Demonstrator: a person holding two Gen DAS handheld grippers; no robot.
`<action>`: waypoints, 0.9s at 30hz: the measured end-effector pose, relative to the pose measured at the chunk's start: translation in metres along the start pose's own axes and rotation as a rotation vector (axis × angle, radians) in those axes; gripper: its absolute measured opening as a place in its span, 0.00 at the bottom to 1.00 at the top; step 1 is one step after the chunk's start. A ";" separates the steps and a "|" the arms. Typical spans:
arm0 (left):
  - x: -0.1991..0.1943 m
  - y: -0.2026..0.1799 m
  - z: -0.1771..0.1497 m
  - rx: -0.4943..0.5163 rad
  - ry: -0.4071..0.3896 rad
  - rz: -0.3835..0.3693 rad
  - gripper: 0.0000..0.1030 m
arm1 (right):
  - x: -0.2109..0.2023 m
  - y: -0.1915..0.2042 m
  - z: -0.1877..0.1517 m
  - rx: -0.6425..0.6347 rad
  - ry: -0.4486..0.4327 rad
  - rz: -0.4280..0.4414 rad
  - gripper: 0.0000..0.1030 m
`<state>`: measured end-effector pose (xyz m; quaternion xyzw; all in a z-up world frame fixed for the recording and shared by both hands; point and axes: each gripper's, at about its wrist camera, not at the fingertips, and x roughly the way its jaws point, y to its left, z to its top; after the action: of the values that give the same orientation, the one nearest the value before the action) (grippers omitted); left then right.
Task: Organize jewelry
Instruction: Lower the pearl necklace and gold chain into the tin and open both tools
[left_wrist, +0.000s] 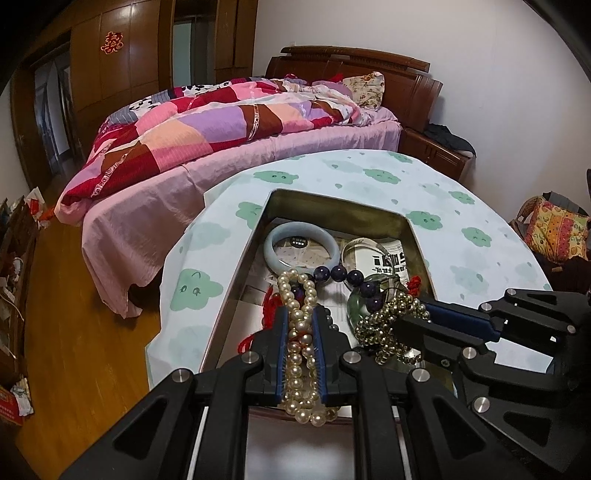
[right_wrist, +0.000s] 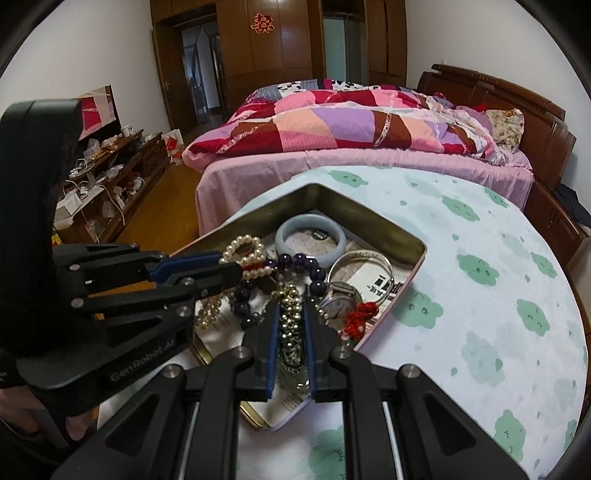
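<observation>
An open metal tin sits on a round table with a cloud-print cloth. My left gripper is shut on a pearl necklace over the tin. My right gripper is shut on a small gold bead chain. In the tin lie a pale jade bangle, a dark purple bead bracelet, a silver bangle, a watch and a red cord charm.
A bed with a patchwork quilt stands just beyond the table. A wooden nightstand is at the right of the bed. Cluttered low shelves line the left wall. Wooden floor lies at the left.
</observation>
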<state>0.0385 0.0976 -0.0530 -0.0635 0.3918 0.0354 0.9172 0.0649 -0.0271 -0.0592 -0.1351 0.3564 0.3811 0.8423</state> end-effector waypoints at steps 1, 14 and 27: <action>0.001 0.001 0.000 -0.001 0.002 0.001 0.12 | 0.000 0.000 -0.001 0.001 0.001 0.000 0.14; 0.010 0.003 -0.004 -0.007 0.027 0.003 0.12 | 0.012 0.000 -0.006 -0.001 0.035 0.003 0.14; 0.011 0.000 -0.006 0.010 0.024 0.001 0.12 | 0.017 0.000 -0.011 -0.002 0.062 0.002 0.15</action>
<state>0.0420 0.0968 -0.0647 -0.0588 0.4030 0.0332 0.9127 0.0673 -0.0226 -0.0789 -0.1473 0.3822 0.3780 0.8303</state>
